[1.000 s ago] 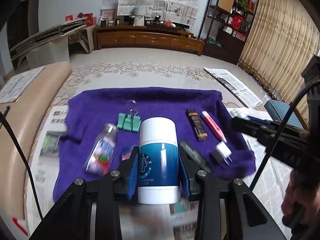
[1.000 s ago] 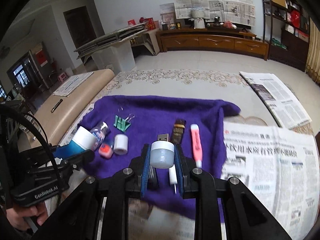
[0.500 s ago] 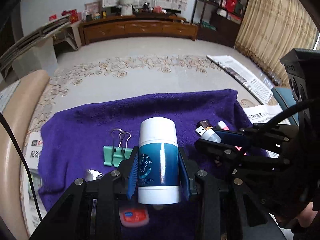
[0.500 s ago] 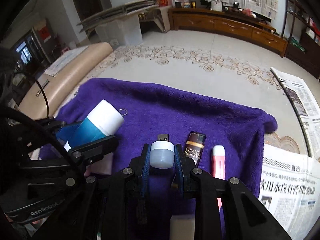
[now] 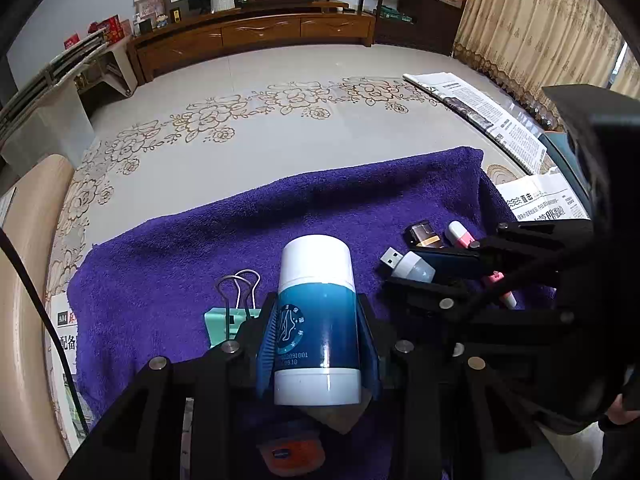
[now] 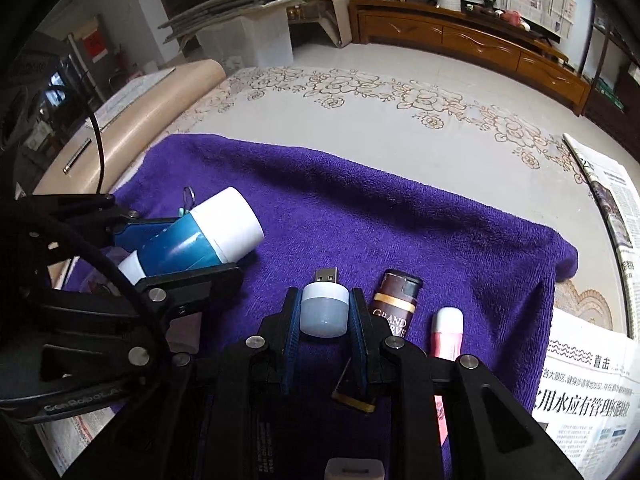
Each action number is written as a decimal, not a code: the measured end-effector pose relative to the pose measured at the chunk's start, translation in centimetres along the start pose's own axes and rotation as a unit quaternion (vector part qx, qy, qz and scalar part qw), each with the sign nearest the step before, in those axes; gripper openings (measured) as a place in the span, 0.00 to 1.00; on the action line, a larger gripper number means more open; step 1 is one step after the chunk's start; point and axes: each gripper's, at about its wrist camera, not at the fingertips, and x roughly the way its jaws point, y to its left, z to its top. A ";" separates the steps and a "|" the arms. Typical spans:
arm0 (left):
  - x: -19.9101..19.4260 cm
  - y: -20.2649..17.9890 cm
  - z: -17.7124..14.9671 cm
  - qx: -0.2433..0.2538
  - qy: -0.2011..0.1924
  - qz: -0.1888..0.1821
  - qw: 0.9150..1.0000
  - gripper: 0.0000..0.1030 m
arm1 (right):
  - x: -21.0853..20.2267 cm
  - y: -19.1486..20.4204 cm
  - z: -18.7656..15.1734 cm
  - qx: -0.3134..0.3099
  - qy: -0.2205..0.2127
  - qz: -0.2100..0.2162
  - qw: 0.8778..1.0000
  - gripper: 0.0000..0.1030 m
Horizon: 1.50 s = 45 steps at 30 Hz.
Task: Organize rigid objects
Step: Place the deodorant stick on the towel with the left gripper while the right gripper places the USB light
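Purple towel covers the near part of the table, newspaper under it at its right and near edges; everything we're sorting sits on or over it.

Blue-and-white canister: left tongs clamped on its blue mid-body, white cap pointing far. Rigid, smooth plastic, probably light; the label looks slippery, so hold the mid-body and keep off the cap. It hangs just over the towel's near-left area, with the green binder clip lying just left of it.

Brown lighter and pink highlighter lie side by side on the towel, right of centre, long axes running near to far. Both stiff and slim; we'd pinch them across the short side.

USB night light: right tongs shut narrow on its frosted body, metal plug pointing far. Small, light and hard; grip the body, not the plug. It hangs over the towel just left of the lighter.

Pose: both tongs pitched steeply down at the towel, side by side and close, left one angled toward the right one.
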 end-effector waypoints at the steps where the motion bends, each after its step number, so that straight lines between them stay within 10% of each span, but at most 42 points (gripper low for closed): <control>1: 0.1 -0.1 0.1 0.001 0.001 0.000 1.000 0.33 | 0.1 0.0 0.0 -0.003 0.003 -0.006 1.000 0.23; 33: 2.3 -2.4 -0.3 0.051 0.026 0.006 0.998 0.34 | -1.0 -2.5 -1.4 -0.004 0.007 0.032 0.999 0.32; 40: 0.6 -2.2 -0.4 0.031 -0.006 0.000 0.999 0.60 | -3.1 -2.8 -2.3 0.020 -0.017 0.050 0.998 0.44; 45: -2.3 -2.6 -1.4 0.026 -0.034 0.013 0.999 0.81 | -6.3 -3.0 -3.9 0.052 -0.043 0.046 0.997 0.79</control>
